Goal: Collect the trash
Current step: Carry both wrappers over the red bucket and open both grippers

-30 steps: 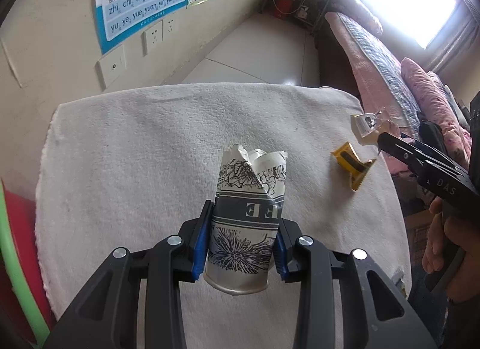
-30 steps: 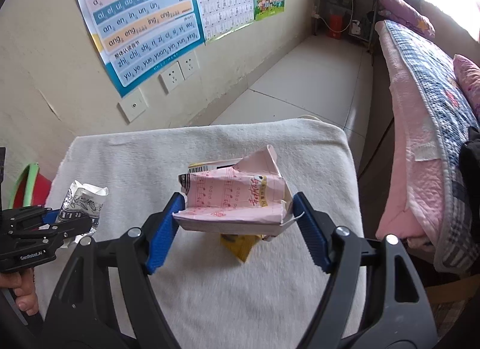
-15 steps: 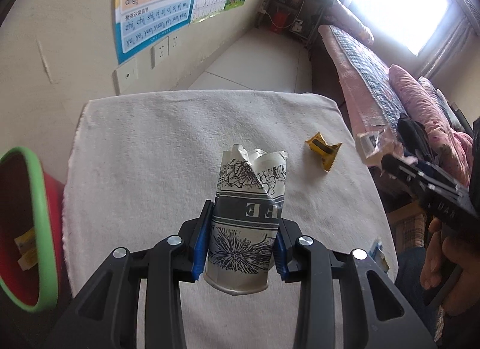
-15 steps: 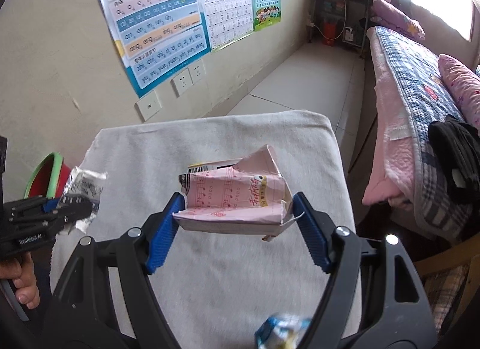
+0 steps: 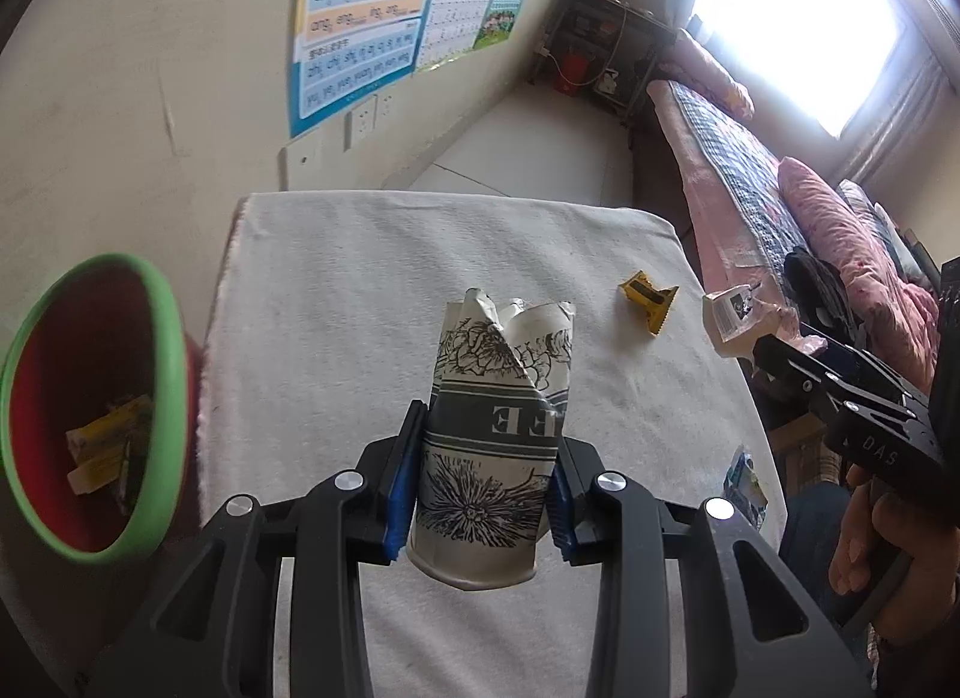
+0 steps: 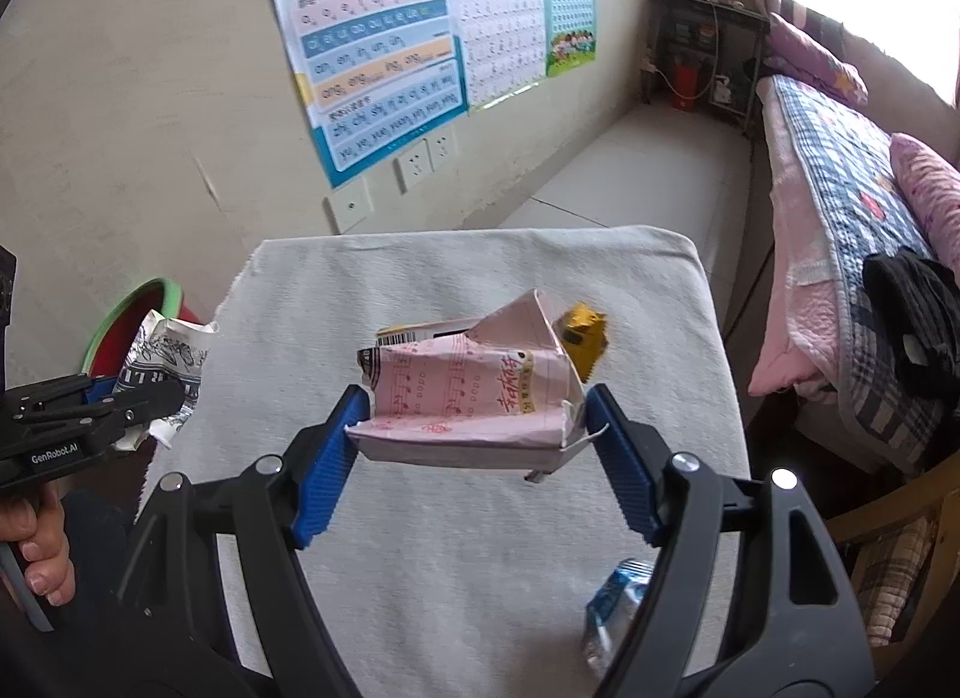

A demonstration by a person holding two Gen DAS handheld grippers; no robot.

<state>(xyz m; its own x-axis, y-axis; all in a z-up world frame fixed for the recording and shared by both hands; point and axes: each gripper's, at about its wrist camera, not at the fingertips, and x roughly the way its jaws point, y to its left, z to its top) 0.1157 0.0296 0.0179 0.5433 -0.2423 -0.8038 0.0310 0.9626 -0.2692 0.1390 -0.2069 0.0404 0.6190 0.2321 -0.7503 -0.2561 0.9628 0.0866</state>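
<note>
My left gripper is shut on a crushed paper cup printed with black flowers, held above the white cloth-covered table. In the right wrist view my right gripper is shut on a flattened pink carton, also lifted off the table. The cup and the left gripper show at that view's left edge, the carton at the left wrist view's right. A red bin with a green rim stands left of the table with yellow wrappers inside. A yellow wrapper and a blue wrapper lie on the cloth.
A wall with posters and sockets rises behind the table. A bed with pink and plaid bedding runs along the right. A person's hand holds the left gripper's handle. The yellow wrapper peeks out behind the carton.
Both grippers have pulled back and risen with their loads. The red bin has come fully into the left wrist view, and the blue wrapper has appeared at the table's near right.
</note>
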